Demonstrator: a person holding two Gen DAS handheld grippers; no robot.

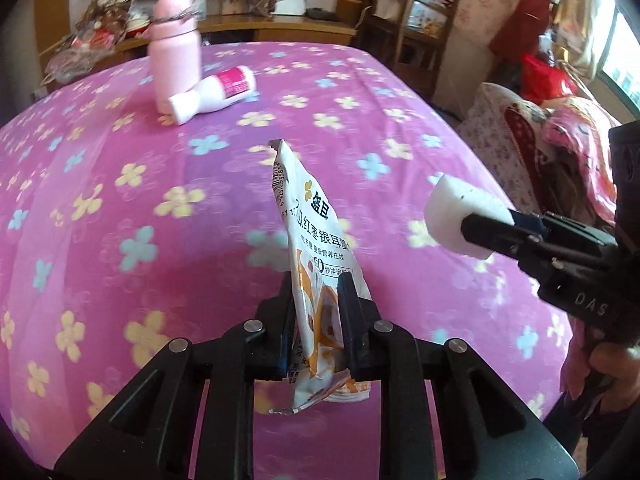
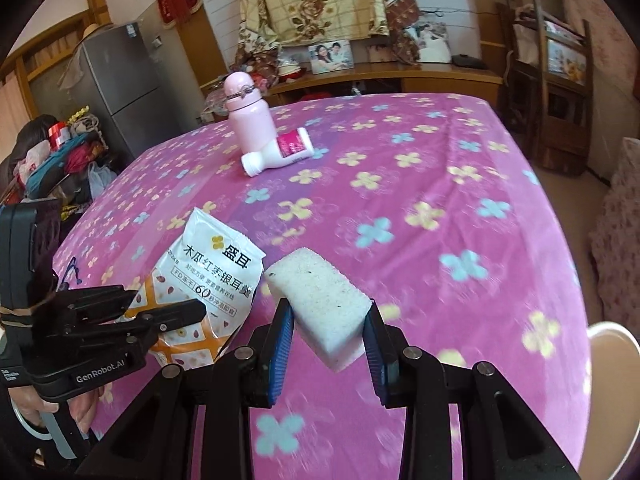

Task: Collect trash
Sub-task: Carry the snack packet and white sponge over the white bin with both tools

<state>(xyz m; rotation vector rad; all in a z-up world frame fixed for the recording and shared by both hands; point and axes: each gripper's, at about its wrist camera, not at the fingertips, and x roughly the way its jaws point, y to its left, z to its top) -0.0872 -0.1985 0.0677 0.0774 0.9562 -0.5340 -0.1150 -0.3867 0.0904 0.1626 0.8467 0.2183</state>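
Observation:
My left gripper (image 1: 316,292) is shut on a white and orange snack packet (image 1: 316,232), held edge-up above the pink flowered tablecloth (image 1: 120,200). The same packet (image 2: 204,280) shows flat-on in the right wrist view, pinched by the left gripper (image 2: 192,312) coming in from the left. My right gripper (image 2: 330,320) is shut on a white foam block (image 2: 320,300), clamped between its blue pads. From the left wrist view the right gripper (image 1: 476,228) holds that foam block (image 1: 452,208) at the right.
A pink flask (image 2: 250,116) stands at the far side of the table, and a white bottle with a magenta label (image 2: 278,152) lies on its side against it. Wooden chairs (image 2: 560,92) stand at the right. A grey fridge (image 2: 120,88) and piled clutter are at the left.

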